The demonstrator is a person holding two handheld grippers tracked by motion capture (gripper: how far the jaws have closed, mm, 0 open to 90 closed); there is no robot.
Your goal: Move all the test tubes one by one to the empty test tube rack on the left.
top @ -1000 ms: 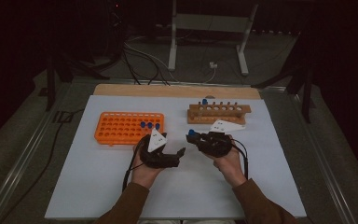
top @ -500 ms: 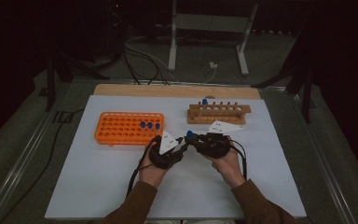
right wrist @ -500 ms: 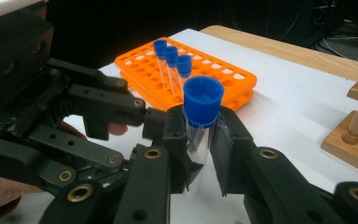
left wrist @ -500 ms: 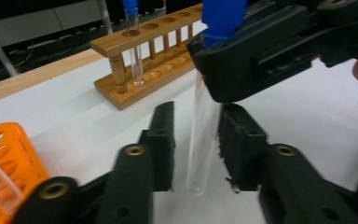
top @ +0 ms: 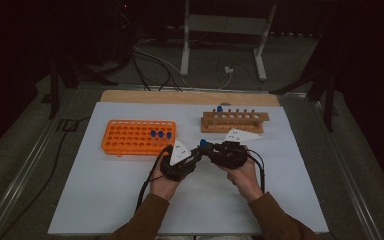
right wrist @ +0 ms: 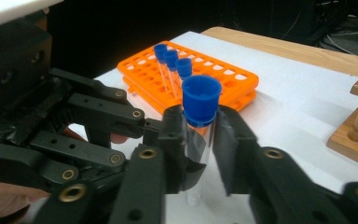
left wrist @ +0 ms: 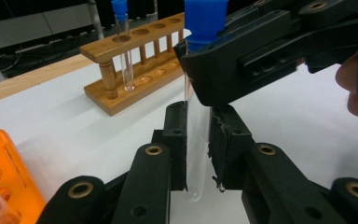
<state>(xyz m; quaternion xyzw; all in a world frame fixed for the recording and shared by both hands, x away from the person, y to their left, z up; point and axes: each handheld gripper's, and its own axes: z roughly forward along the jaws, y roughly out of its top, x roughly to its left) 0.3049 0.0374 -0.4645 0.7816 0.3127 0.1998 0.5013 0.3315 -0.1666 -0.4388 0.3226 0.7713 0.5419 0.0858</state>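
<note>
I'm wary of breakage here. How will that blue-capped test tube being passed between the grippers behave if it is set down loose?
The test tube looks thin, clear and empty, so probably light and fragile. Being round and smooth, it could slip in the left gripper, whose jaws have just closed on it, and would likely roll on the flat table. Its rounded bottom means it can't stand alone.

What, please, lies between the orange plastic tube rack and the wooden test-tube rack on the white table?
In the high view, the white tabletop between the orange plastic tube rack and the wooden test-tube rack is bare.
</note>
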